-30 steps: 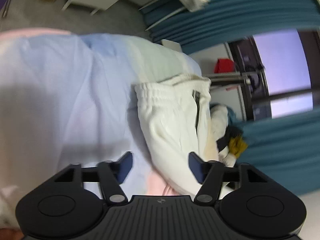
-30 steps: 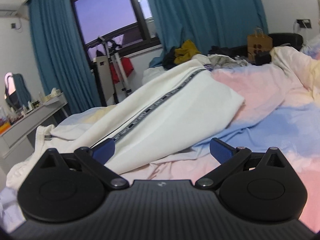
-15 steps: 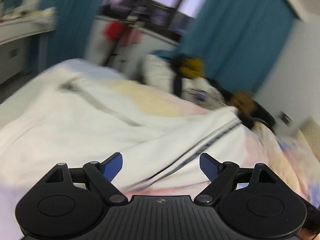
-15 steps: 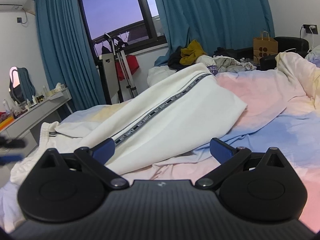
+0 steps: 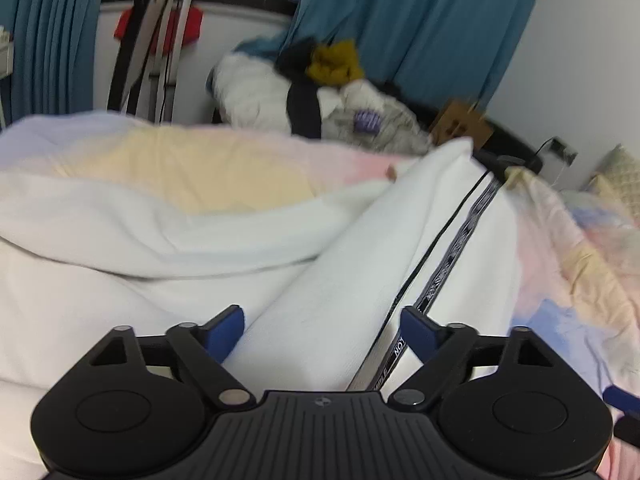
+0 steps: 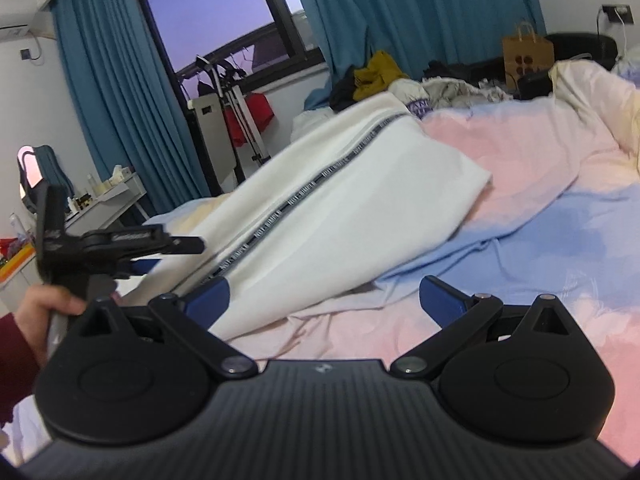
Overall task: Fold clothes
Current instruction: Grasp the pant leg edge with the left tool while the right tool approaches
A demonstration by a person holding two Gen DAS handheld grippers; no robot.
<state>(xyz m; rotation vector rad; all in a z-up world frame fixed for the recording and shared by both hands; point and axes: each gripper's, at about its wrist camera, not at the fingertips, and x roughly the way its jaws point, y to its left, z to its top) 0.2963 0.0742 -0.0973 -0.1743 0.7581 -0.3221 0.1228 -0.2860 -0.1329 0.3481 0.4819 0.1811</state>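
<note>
the white trousers (image 6: pixel 340 216) lie stretched across the bed (image 6: pixel 540 184), over a quilt cover in pink, blue and pale yellow patches. a dark printed stripe (image 6: pixel 304 196) runs along the length of the leg, and the far end of the garment rises into a ridge toward the window. in the left wrist view the same trousers (image 5: pixel 352 280) fill the near part of the picture, bunched into soft folds on the left, with the stripe (image 5: pixel 452 256) running away to the upper right.

the left tongs (image 5: pixel 322 330) hang just above the white cloth, the jaws having just been closing a little yet standing wide, with a fold of the trouser leg seen between them and neither blue pad pressing on it. in the right wrist view the left tongs appear at the left edge, held by a hand (image 6: pixel 44 308) with a dark red sleeve.

the right tongs (image 6: pixel 322 294) are spread wide, empty, low over the near edge of the trousers and the pink cover.

beyond the bed a heap of clothes (image 6: pixel 372 72) sits under teal curtains (image 6: pixel 400 4), and a brown paper bag (image 6: pixel 527 56) stands to the right.
</note>
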